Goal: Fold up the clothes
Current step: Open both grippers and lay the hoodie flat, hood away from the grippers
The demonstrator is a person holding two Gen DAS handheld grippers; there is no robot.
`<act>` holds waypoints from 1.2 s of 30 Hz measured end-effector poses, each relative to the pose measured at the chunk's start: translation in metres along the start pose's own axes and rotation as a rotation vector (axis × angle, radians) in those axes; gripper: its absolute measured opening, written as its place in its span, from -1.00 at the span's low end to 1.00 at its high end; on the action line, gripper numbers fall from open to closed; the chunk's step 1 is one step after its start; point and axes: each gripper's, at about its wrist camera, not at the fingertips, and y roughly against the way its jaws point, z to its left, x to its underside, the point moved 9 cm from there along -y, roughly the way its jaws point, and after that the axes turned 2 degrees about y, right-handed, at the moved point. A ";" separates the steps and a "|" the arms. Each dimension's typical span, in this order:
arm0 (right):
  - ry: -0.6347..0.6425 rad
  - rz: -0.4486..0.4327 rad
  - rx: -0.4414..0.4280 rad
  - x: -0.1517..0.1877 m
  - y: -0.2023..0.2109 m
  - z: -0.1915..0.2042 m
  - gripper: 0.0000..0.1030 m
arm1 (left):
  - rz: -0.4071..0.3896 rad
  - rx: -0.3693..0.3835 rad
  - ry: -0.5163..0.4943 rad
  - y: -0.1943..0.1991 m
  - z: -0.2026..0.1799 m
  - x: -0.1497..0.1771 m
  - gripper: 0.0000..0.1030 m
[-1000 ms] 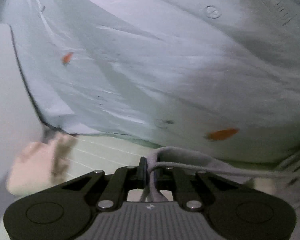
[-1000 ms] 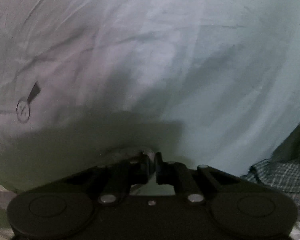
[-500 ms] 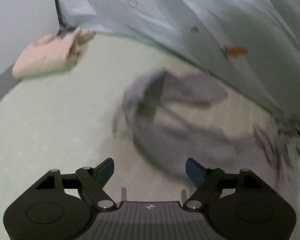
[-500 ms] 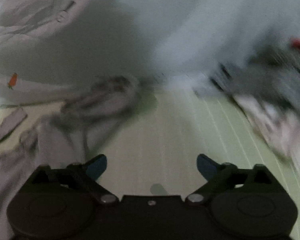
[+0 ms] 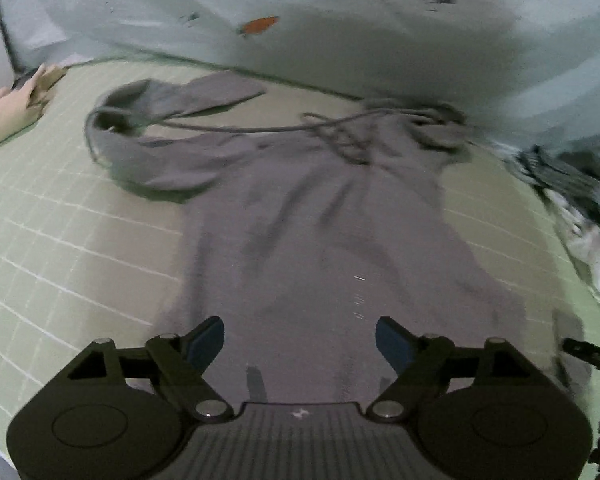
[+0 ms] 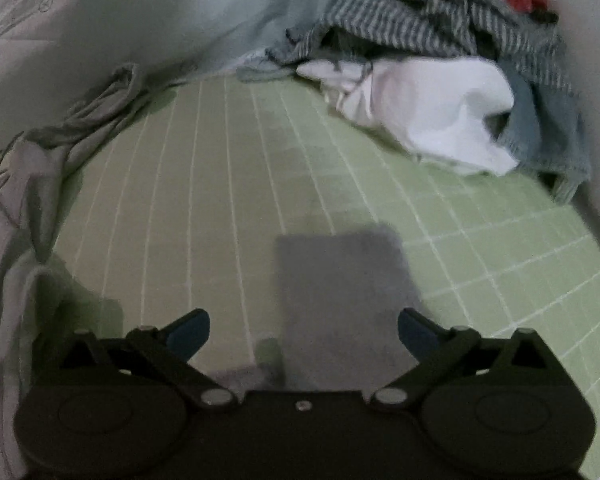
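garment: grey soft hoodie lies spread flat on the green gridded mat, drawstrings tangled near the hood, ahead of the left tongs
left tongs: wide apart, holding nothing
right tongs: wide apart, holding nothing, over mat
pile: striped, white and red crumpled clothes at mat's far right
backdrop: pale printed sheet

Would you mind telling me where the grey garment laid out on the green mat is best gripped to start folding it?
Probably the near hem of the grey garment, approached from this side: it lies flat and spread just ahead of the open left tool, unlike the bunched, corded far end.
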 end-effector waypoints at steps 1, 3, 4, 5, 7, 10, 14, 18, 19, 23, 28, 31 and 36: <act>-0.001 0.010 -0.021 0.003 -0.002 -0.002 0.96 | -0.005 0.009 -0.011 0.004 -0.010 0.005 0.66; 0.007 0.022 -0.037 0.007 -0.005 -0.005 0.89 | -0.011 0.022 -0.026 0.011 -0.028 0.016 0.66; 0.012 0.025 -0.036 0.008 -0.006 -0.006 0.74 | -0.011 0.020 -0.030 0.014 -0.035 0.021 0.66; 0.016 0.028 -0.036 0.010 -0.007 -0.008 0.51 | -0.011 0.017 -0.035 0.017 -0.041 0.027 0.66; 0.024 0.033 -0.034 0.012 -0.010 -0.012 0.19 | -0.026 0.005 -0.043 0.024 -0.048 0.032 0.66; 0.025 0.026 -0.047 0.012 -0.011 -0.018 -0.48 | -0.053 -0.015 -0.053 0.037 -0.057 0.039 0.67; -0.048 -0.110 -0.071 -0.014 0.012 -0.041 -0.83 | -0.059 -0.027 -0.020 0.043 -0.060 0.043 0.67; -0.143 -0.368 -0.118 -0.058 0.076 -0.070 -0.85 | -0.047 -0.044 -0.027 0.043 -0.065 0.049 0.67; -0.168 -0.439 -0.129 -0.068 0.095 -0.078 -0.86 | -0.045 -0.048 -0.029 0.043 -0.066 0.050 0.67; -0.191 -0.688 -0.021 -0.079 0.155 -0.118 -0.86 | -0.033 -0.066 -0.037 0.043 -0.071 0.056 0.67; -0.216 -0.457 0.228 -0.029 0.090 -0.180 -0.86 | -0.014 -0.113 0.000 0.042 -0.056 0.061 0.67; -0.300 -0.253 0.244 0.009 0.050 -0.199 -0.80 | -0.002 -0.146 0.035 0.042 -0.041 0.064 0.67; -0.390 -0.182 0.179 0.033 0.039 -0.183 0.07 | 0.018 -0.189 0.101 0.047 -0.011 0.068 0.67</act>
